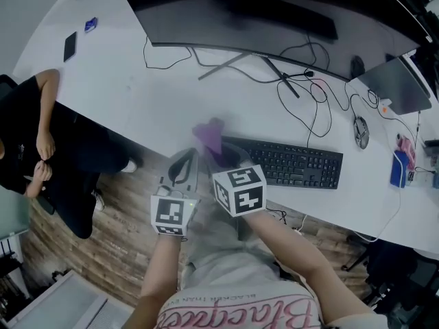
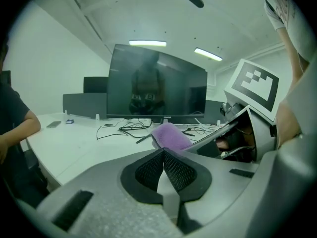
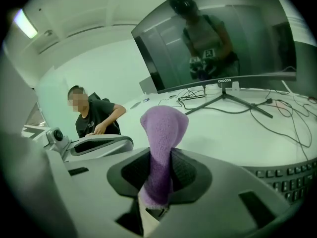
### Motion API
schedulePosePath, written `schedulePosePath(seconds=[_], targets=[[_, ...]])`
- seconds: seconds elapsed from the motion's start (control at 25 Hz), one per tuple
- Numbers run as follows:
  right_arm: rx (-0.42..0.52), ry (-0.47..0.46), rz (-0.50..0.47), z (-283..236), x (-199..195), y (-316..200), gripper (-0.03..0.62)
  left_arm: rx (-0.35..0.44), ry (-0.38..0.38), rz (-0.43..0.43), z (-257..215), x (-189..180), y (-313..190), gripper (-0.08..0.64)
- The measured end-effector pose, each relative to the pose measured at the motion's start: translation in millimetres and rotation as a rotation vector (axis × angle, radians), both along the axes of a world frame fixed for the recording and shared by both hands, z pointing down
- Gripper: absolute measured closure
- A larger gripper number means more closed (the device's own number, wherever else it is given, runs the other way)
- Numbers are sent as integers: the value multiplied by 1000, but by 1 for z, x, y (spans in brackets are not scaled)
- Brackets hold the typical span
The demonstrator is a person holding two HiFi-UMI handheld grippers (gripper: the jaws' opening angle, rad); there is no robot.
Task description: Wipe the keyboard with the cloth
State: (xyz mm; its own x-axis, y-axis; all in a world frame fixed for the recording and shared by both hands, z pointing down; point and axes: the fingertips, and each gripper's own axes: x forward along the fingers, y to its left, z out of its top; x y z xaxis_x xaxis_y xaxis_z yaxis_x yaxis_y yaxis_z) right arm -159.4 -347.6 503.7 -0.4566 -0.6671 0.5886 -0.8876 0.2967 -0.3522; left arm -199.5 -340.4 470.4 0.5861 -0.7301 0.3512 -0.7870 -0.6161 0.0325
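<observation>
Pinching the purple cloth between its pads, the right gripper hangs at the head view's centre, beside the left gripper, whose jaws are pressed together on nothing. The keyboard lies just right of them on the white desk.

Purple cloth; black keyboard on a white desk. Both the left gripper and the right gripper have grey bodies and black mesh-patterned pads. Their marker cubes carry black-and-white squares. Dark monitor; black cables; brown wood-grain floor; seated person in black.
</observation>
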Motion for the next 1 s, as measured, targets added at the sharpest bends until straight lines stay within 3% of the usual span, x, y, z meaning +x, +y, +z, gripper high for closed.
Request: schedulePosePath(seconds=[0.28, 1.0], targets=[[-80, 30, 12, 16, 0, 4, 502, -24, 7, 5, 7, 0, -8, 554], [-68, 78, 9, 27, 25, -4, 502, -44, -3, 28, 15, 25, -8, 554]])
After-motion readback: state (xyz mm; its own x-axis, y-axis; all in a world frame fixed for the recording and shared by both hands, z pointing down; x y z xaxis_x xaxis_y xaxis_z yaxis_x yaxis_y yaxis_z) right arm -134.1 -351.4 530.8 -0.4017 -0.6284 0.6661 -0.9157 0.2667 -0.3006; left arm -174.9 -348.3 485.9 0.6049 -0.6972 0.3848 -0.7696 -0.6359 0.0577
